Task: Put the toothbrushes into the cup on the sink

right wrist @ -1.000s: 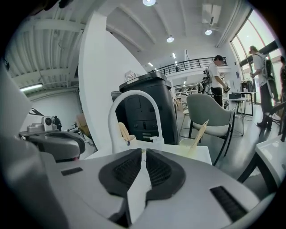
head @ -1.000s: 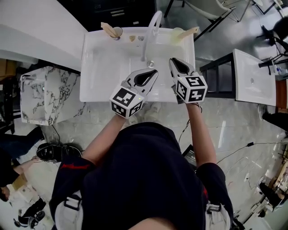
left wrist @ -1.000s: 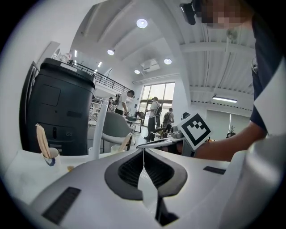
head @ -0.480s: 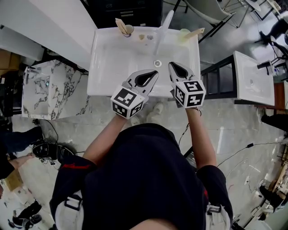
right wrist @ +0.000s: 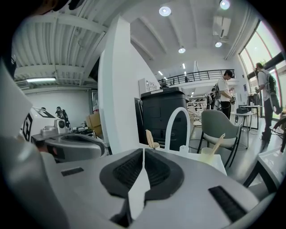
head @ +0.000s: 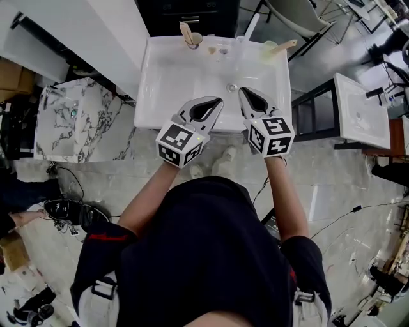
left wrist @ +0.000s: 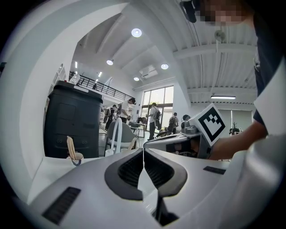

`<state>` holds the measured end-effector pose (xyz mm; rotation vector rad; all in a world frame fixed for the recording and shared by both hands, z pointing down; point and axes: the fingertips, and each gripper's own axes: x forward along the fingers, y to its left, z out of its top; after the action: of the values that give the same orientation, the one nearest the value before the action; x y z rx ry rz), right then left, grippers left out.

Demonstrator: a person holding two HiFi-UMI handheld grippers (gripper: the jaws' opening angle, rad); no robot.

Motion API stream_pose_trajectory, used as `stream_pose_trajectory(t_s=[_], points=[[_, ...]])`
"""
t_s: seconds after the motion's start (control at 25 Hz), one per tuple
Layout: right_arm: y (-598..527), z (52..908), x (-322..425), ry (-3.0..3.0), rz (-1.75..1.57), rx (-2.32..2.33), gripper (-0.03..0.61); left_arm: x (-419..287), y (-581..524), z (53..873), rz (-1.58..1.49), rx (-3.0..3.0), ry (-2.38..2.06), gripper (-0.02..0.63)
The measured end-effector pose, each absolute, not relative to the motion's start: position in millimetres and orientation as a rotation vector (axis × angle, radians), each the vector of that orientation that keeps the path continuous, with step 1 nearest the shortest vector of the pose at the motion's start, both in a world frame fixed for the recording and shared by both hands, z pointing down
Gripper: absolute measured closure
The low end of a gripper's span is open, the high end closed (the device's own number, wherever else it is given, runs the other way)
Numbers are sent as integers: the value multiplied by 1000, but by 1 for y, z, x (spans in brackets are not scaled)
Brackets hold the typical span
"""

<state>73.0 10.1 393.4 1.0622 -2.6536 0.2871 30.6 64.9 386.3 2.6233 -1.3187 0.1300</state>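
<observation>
Off-task items noted: marble-patterned block (head: 80,121) standing on the tiled floor (head: 358,179) at left, black cabinet (head: 186,13) at top centre, grey chair (right wrist: 222,127) right of the cabinet, separate white basin (head: 361,108) at far right, thin cable (head: 353,207) lying across the floor.

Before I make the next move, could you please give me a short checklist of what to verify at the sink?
1. Left gripper jaws together, nothing between them: ok.
2. Right gripper jaws together, nothing between them: ok.
3. Left cup upright at the back of the sink, toothbrush in it: ok.
4. Right cup holds a toothbrush: ok.
5. Faucet stands apart from both grippers: ok.
</observation>
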Motion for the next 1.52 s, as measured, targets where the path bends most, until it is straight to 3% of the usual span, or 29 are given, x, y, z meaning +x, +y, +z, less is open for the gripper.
stream_pose_trajectory(t_s=[0.72,1.52], points=[[46,372,45,-2726,226,986,543,-8,79,371,84,2588,-1475,595],[62,358,84,-2784,235,903,545,39,87,361,121,2574,-1524,595]])
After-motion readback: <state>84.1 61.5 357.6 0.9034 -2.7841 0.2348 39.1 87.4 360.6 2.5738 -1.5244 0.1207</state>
